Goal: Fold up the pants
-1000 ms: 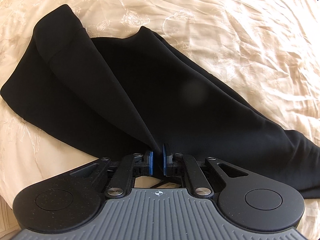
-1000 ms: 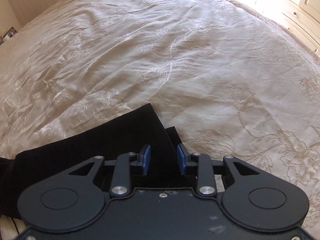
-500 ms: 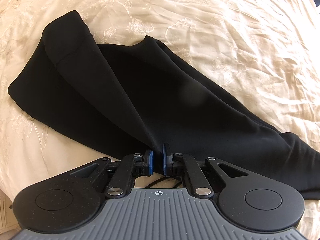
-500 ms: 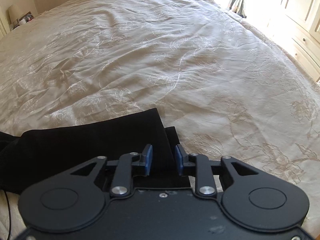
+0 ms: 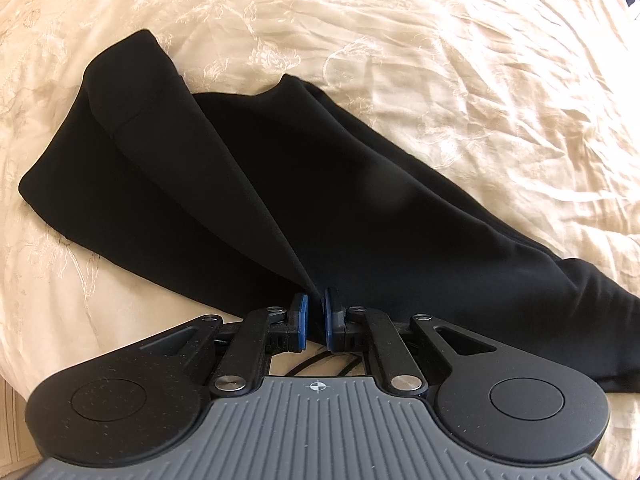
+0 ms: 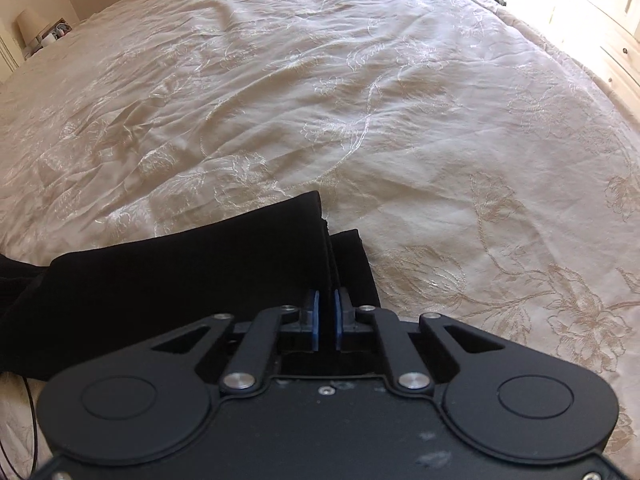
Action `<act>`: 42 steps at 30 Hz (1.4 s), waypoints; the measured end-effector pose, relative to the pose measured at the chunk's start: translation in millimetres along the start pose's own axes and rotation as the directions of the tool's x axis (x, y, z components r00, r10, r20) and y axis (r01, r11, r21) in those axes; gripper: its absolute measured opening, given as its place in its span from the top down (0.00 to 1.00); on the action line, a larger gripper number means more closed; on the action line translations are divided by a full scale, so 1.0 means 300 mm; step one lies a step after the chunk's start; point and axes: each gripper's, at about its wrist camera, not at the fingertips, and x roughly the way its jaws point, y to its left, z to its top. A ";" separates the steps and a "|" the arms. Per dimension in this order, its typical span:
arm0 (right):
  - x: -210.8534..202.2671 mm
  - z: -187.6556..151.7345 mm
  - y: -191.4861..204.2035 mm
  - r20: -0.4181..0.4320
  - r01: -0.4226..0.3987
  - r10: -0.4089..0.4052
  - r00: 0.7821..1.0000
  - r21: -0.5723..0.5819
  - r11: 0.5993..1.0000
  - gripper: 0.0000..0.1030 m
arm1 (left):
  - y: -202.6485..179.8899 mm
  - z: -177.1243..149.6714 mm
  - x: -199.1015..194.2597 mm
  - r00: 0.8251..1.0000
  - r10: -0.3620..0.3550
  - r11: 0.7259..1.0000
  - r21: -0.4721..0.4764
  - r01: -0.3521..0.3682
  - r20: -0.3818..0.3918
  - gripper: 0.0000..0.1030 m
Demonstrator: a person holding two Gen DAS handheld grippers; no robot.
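Since half a second ago my right gripper (image 6: 327,312) has closed its blue pads on the hem end of the pants (image 5: 304,200); my left gripper (image 5: 314,318) stays pinched on a fold. From the left gripper, the black pants stretch forward-left across the cream bedspread (image 5: 460,60), so I judge the right end must travel along this long axis.

1. The pants (image 5: 320,200) run out of the left wrist view behind the left gripper (image 5: 315,316); their near edge is hidden.
2. In the right wrist view the right gripper (image 6: 327,320) covers the fabric below its fingers (image 6: 315,316), and the pants leave the frame at left.
3. Small objects (image 6: 52,34) at the bed's (image 6: 360,100) far corner are too small to identify.
4. A soft blur spot sits on the fabric in the left wrist view.
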 end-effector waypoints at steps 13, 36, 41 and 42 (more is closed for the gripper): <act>0.053 -0.039 -0.041 -0.086 0.120 -0.116 0.989 0.045 0.992 0.88 | -0.016 -0.046 0.088 0.994 0.035 0.999 0.045 -0.030 -0.108 0.90; -0.144 -0.004 0.856 0.049 -0.175 0.187 0.981 -0.190 0.966 0.75 | 0.479 0.069 0.008 0.998 0.060 0.992 0.113 -0.060 0.007 0.88; -0.117 -0.032 1.256 -0.035 -0.318 0.321 0.946 -0.282 0.905 0.72 | 0.701 0.207 0.090 0.996 0.085 0.993 0.087 -0.085 0.005 0.88; -0.102 -0.041 1.350 -0.055 -0.343 0.342 0.938 -0.300 0.890 0.71 | 0.730 0.237 0.115 0.996 0.094 0.991 0.093 -0.094 0.005 0.88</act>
